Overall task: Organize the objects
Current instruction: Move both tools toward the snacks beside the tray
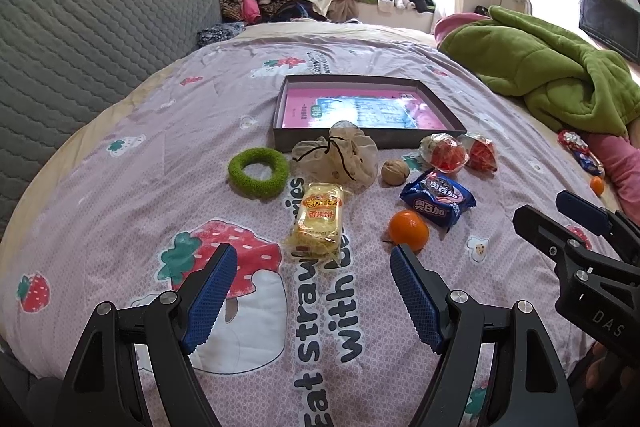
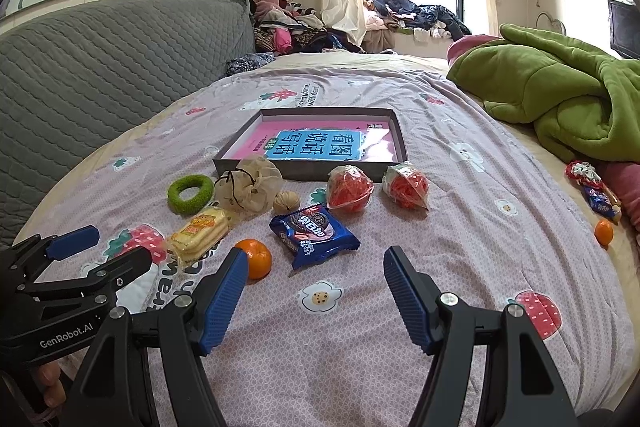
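Observation:
On the strawberry-print bedspread lie a yellow biscuit pack, a tangerine, a blue cookie packet, a walnut, a beige mesh pouch, a green fuzzy ring and two red wrapped snacks. Behind them sits a shallow grey box with a pink booklet inside. My left gripper hovers open just short of the biscuit pack, nothing between its fingers. My right gripper is open too, near the cookie packet and tangerine.
A grey quilted headboard lines the left. A green blanket is heaped at right, with a second tangerine and more wrapped snacks beside it. Clothes are piled under the window.

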Demonstrator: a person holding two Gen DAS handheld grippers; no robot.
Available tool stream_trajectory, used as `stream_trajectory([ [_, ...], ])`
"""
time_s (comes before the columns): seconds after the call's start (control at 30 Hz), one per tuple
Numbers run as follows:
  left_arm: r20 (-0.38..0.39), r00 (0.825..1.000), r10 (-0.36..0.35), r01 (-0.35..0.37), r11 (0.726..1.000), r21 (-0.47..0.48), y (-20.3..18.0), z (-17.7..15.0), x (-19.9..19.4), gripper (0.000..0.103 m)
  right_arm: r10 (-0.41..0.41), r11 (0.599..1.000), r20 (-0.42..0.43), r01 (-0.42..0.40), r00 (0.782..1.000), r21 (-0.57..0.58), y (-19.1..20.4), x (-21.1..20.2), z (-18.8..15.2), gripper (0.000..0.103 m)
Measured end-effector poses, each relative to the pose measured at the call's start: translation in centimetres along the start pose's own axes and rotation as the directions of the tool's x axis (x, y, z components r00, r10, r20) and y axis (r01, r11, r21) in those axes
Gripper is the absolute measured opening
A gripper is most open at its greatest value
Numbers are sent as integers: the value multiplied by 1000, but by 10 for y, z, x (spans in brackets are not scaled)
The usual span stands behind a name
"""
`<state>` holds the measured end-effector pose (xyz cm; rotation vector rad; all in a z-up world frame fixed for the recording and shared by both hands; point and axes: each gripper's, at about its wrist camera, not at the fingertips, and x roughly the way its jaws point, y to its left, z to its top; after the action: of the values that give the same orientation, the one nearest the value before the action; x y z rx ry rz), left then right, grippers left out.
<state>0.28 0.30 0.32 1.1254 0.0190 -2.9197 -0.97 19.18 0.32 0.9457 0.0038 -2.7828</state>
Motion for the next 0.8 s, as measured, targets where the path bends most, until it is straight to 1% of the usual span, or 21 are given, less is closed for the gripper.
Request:
stream_trajectory([
  [0.47,-1,1000,-11,11,1000,-17,5,2,0,80,-2,1000,-2,2,1000,4,-2,0,2,70],
  [0.8,-33,999,-24,23,1000,-13,6,0,13,80,2,1000,-31,-3,1000,-1,-4,11,-2,70],
])
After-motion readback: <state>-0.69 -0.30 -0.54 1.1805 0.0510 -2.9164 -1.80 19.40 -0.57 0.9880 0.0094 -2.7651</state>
